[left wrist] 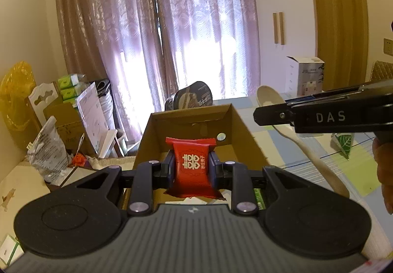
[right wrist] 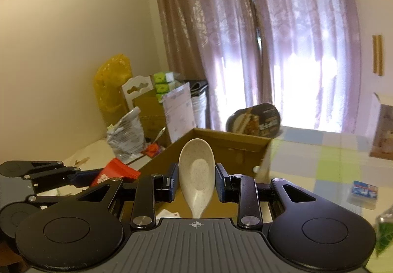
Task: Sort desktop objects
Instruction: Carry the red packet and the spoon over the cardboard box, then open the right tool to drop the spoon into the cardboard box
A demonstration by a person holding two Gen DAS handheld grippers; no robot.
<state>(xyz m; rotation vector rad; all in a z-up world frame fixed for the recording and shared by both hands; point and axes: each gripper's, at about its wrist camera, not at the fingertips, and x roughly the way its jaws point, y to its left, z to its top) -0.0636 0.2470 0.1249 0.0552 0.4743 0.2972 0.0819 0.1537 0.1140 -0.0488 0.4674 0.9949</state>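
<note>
The left gripper (left wrist: pixel 192 169) is held level above the near end of the open brown cardboard box (left wrist: pixel 245 130), pointing along the box toward the pink patterned curtains (left wrist: pixel 201 27), and its two black fingers (left wrist: pixel 169 167) are clamped on the sides of a red foil snack packet with white double-happiness lettering (left wrist: pixel 192 169), which stands upright between them, its crimped top edge above the fingertips and its lower edge hanging over the box interior. The right gripper (right wrist: pixel 196 179) sits to the right of the left one and slightly higher, also aimed at the box and curtains; in the left wrist view it comes in from the right edge as a black bar marked DAS, with part of the person's hand (left wrist: pixel 383 174) behind it. Its fingers (right wrist: pixel 222 182) are closed on a long cream speckled plastic spoon (right wrist: pixel 196 172), gripping it just below the bowl; the bowl points forward and up over the box's rim, and the handle runs back beneath the gripper. A dark round instant-noodle bowl (left wrist: pixel 194 98) lies tipped beyond the box's far wall, and a green leaf-printed packet (left wrist: pixel 342 145) lies on the checked pastel tablecloth (left wrist: pixel 307 165) to the right.
</note>
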